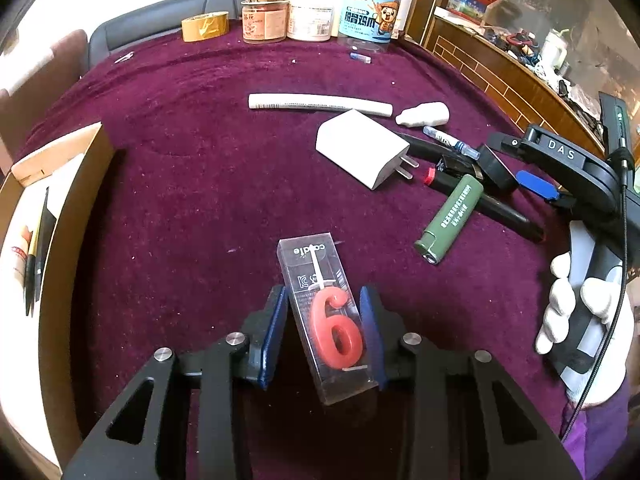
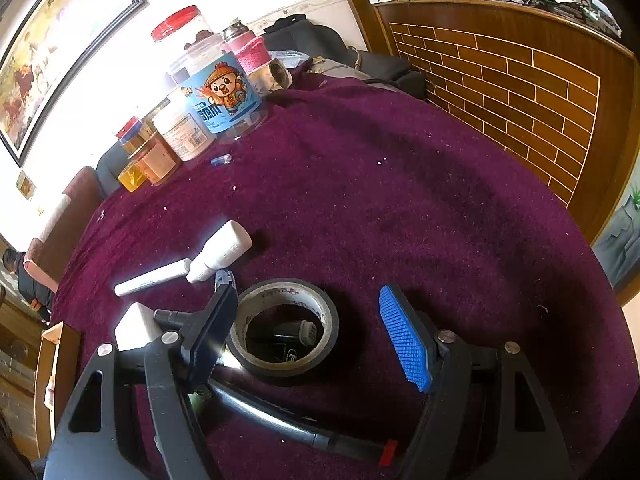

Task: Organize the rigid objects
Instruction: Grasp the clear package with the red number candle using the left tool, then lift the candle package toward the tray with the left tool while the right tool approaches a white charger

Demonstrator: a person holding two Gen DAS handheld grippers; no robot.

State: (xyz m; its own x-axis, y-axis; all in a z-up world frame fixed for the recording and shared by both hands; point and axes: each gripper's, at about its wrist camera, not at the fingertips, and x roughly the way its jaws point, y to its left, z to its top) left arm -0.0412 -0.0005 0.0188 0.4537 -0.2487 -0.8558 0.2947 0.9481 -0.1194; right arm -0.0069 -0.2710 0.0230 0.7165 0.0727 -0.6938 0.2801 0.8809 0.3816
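A clear plastic candle box, printed "candle" and holding a red number "6" candle, is being gripped between the narrowed blue pads of the left gripper just above the purple tablecloth. To its left, an open cardboard box with pens inside is being shown only by the left wrist view. Further out, a green battery with white lettering too small to read, a red-tipped black marker, and a white plug-in charger are lying close together, with a white tube and a small white bottle beyond them. The right gripper, marked "DAS" on its body, is being held with jaws wide and nothing pressed, around a black tape roll; its hollow core is being revealed only by the right wrist view. At the far edge, a jar with a blue cartoon label and a yellow tape roll are standing.
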